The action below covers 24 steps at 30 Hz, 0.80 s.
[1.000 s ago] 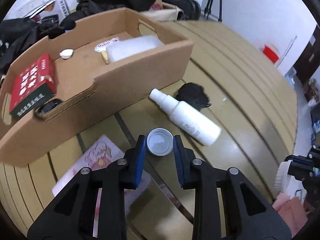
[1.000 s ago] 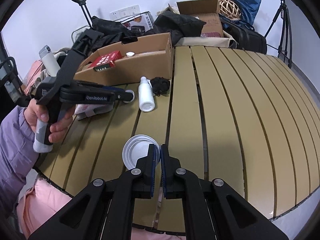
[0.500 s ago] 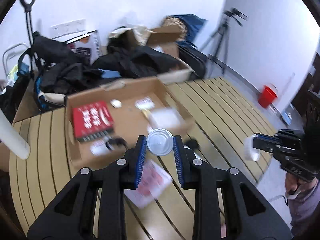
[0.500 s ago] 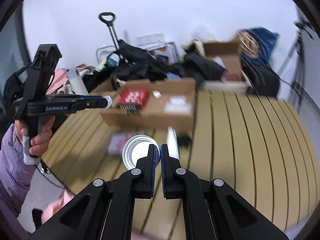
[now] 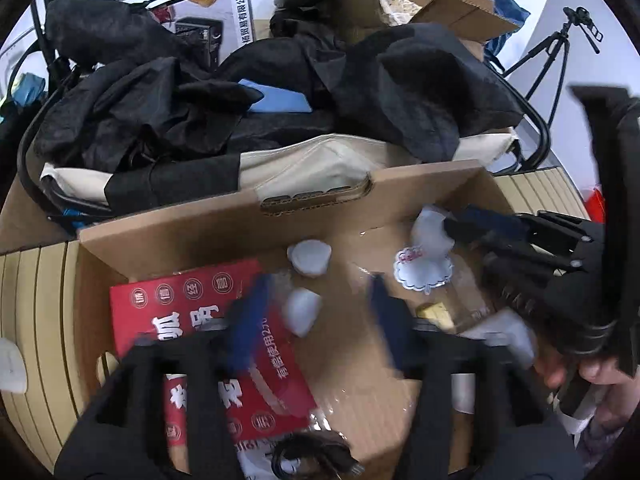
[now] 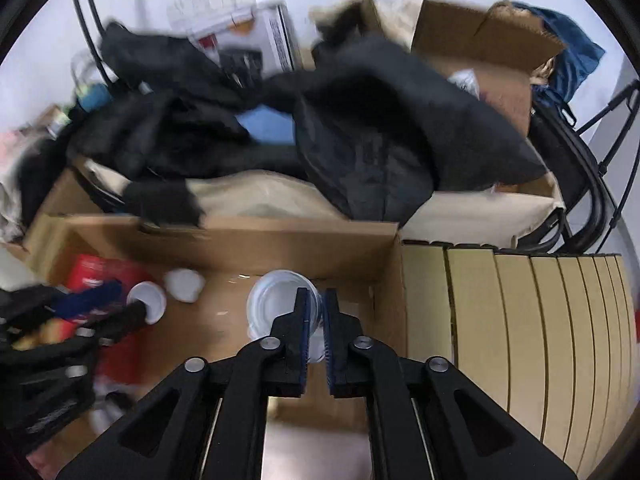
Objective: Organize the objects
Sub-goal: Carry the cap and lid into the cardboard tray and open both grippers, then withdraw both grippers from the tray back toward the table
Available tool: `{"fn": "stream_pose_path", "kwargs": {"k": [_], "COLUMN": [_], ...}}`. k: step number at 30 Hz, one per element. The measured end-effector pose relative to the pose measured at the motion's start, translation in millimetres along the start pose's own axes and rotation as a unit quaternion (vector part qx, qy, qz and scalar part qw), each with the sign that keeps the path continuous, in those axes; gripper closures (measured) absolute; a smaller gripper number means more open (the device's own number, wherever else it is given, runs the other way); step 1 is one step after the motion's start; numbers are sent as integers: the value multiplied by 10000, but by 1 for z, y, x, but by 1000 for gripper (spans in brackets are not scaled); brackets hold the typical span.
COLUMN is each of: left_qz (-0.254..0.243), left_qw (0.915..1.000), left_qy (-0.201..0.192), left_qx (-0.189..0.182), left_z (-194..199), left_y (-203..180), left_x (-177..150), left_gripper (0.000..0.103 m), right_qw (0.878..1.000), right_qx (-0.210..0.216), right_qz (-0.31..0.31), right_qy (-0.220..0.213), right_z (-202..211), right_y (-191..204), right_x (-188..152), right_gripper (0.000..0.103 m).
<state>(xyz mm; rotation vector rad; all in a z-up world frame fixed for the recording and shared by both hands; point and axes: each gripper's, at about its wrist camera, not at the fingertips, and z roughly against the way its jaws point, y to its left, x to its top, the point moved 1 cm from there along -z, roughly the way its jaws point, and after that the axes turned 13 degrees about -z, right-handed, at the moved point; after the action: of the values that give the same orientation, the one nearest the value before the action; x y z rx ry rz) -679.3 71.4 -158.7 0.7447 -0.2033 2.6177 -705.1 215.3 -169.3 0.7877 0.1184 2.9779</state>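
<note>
Both grippers are over the open cardboard box [image 5: 312, 204], which also shows in the right wrist view [image 6: 280, 236]. My left gripper [image 5: 316, 312] is open, its blue-padded jaws spread wide. A small white cap [image 5: 301, 310] lies loose below it, by the red box [image 5: 192, 320]; this cap also shows in the right wrist view [image 6: 147, 301]. Another white cap [image 5: 310, 257] lies farther back. My right gripper [image 6: 316, 312] is shut on the rim of a larger white lid [image 6: 276, 296], held over the box's right part.
The box also holds a clear plastic pack with a scalloped label [image 5: 423, 270] and a black cable [image 5: 312, 456]. Black clothes and bags [image 5: 280, 92] pile behind it. The slatted table [image 6: 540, 320] extends to the right. A tripod [image 5: 560, 48] stands far right.
Both grippers moved forward and down over the box. My left gripper opened and the small cap dropped out of it into the box. My right gripper still holds the lid.
</note>
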Motion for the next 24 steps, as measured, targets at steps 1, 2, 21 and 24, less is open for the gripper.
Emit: {"fn": "stream_pose_path", "kwargs": {"k": [1, 2, 21, 24], "left_qz": [43, 104, -274, -316], "left_qw": [9999, 9998, 9923, 9861], "left_qy": [55, 8, -940, -1025], "left_qx": [-85, -186, 753, 1268], "left_z": [-3, -1, 227, 298], "left_y": [2, 5, -7, -6], "left_x": [-1, 0, -57, -84], "left_gripper": [32, 31, 24, 9], "right_qw": [9999, 9992, 9962, 9945], "right_qx": [45, 380, 533, 282], "right_qz": [-22, -23, -116, 166], "right_qy": [152, 143, -686, -996], "right_z": [-6, -2, 166, 234], "right_y": [-1, 1, -33, -50], "right_x": [0, 0, -31, -53], "right_gripper": [52, 35, 20, 17]}}
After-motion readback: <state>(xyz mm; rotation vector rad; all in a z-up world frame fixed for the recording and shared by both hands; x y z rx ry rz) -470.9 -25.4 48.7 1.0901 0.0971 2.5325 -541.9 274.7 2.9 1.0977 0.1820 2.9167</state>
